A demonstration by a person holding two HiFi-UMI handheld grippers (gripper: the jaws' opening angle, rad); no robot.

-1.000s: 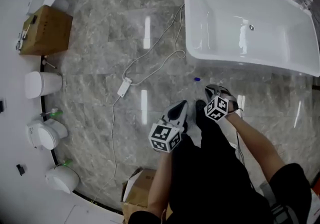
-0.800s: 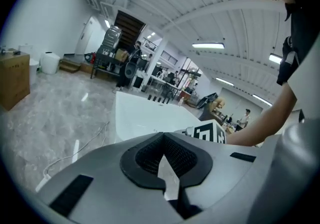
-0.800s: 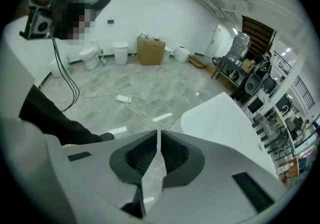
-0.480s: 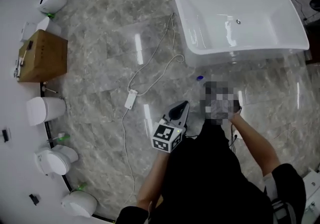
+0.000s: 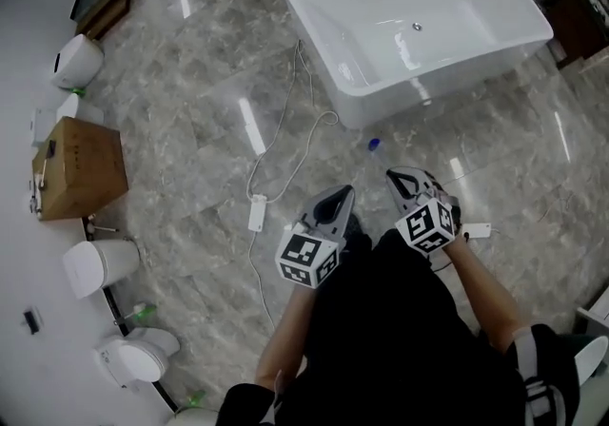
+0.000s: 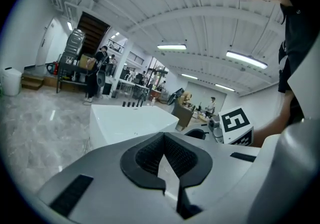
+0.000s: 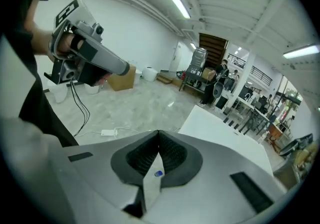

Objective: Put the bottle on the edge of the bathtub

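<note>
The small clear bottle with a blue cap point(image 5: 374, 143) lies on the glossy grey marble floor point(image 5: 190, 129). It sits between the near wall of the white rectangular bathtub point(image 5: 314, 34) and the right gripper point(image 5: 402, 177), just beyond that gripper's tips and slightly to their left. Nothing touches it, and it is apart from the tub's edge. In the right gripper view, only the cap shows, as a blue dot point(image 7: 158, 173) in the narrow gap behind the closed tips.

The right gripper's point(image 7: 159, 135) jaws are pressed together at the tips with nothing between them. The left gripper point(image 5: 338, 198) is held beside it, nearer the person and to the left. Its jaws point(image 6: 162, 138) also meet at the tips and hold nothing.

The bottle's clear body is hard to make out against the shiny floor, so whether it stands or lies on its side cannot be told. From the head view, the person's dark clothing hides the floor nearest to them, and the jaws show only from above. Each gripper's own grey body fills the lower half of its view. A white cable with a small white adapter block point(image 5: 258, 215) trails from the tub's left side across the floor. A brown cardboard box point(image 5: 76, 167) sits far left.
</note>
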